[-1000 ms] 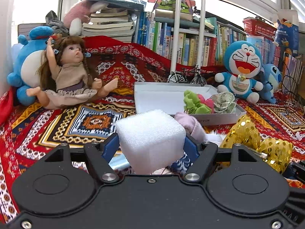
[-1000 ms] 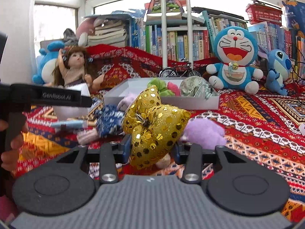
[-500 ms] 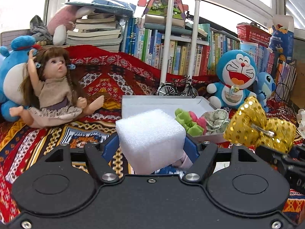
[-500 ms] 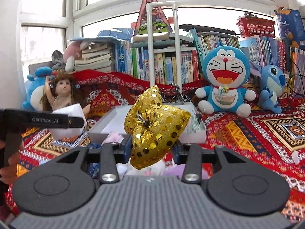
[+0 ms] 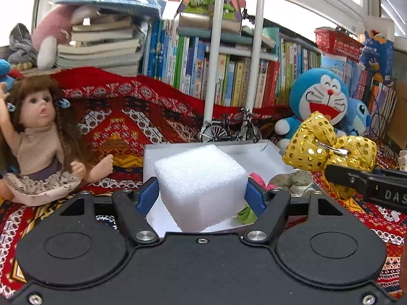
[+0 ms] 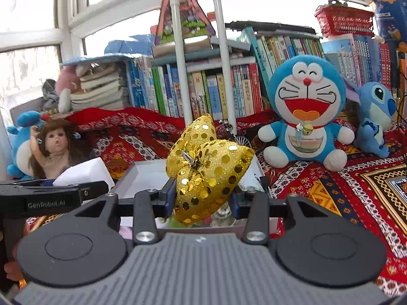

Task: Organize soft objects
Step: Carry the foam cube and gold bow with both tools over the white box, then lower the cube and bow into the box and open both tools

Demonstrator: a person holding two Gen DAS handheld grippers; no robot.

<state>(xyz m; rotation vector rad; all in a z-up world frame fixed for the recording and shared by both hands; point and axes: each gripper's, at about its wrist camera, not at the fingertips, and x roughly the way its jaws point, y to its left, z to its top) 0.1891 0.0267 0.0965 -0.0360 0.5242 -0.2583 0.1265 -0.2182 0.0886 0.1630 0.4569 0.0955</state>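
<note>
Above patterned red cloth point(image 5: 122, 117), the left gripper point(image 5: 202, 190) clamps a foam cube point(image 5: 201, 183) and the right gripper point(image 6: 201, 198) a gold bow point(image 6: 206, 167), both poised over the white box point(image 5: 254, 152), seemingly for dropping in.

A red patterned blanket point(image 5: 157, 117) carries a doll point(image 5: 38, 137), a white box point(image 5: 257, 152), a toy bicycle point(image 5: 230, 129) and plush toys point(image 6: 305, 111).
</note>
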